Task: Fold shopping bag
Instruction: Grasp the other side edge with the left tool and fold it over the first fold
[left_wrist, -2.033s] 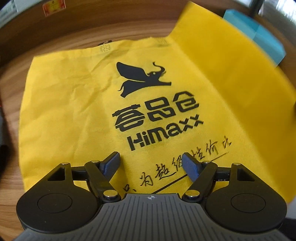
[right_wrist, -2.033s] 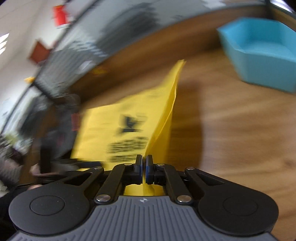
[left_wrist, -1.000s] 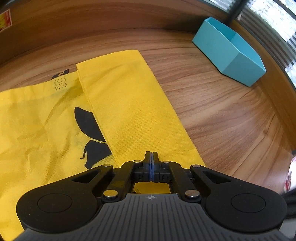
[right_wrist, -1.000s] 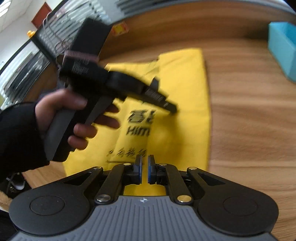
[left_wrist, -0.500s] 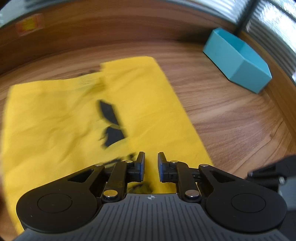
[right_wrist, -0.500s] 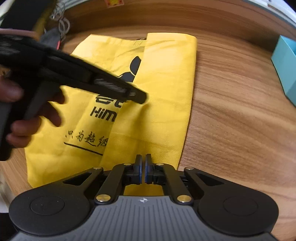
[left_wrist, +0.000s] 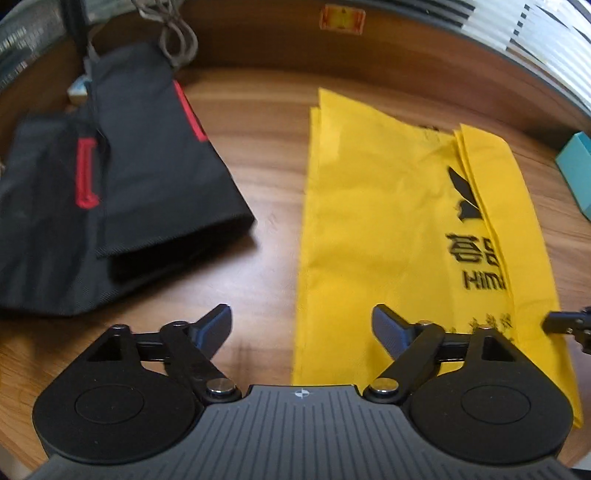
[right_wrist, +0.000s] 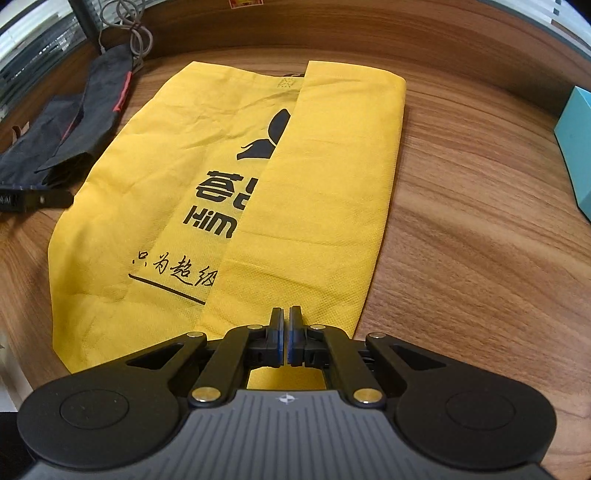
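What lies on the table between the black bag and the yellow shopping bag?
Nothing: the left wrist view shows only bare wooden table between the black bag and the yellow shopping bag.

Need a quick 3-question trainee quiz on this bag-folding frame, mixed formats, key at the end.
1. True or false: the left gripper is open, its fingers apart above the wooden table.
2. Multiple choice: what covers the right part of the logo print on the yellow shopping bag? A) a blue box B) the bag's own folded-over right flap C) the black bag
3. Fill in: left of the yellow bag lies a black bag with ____ trim.

Key: 1 true. 2 B. 3 red.
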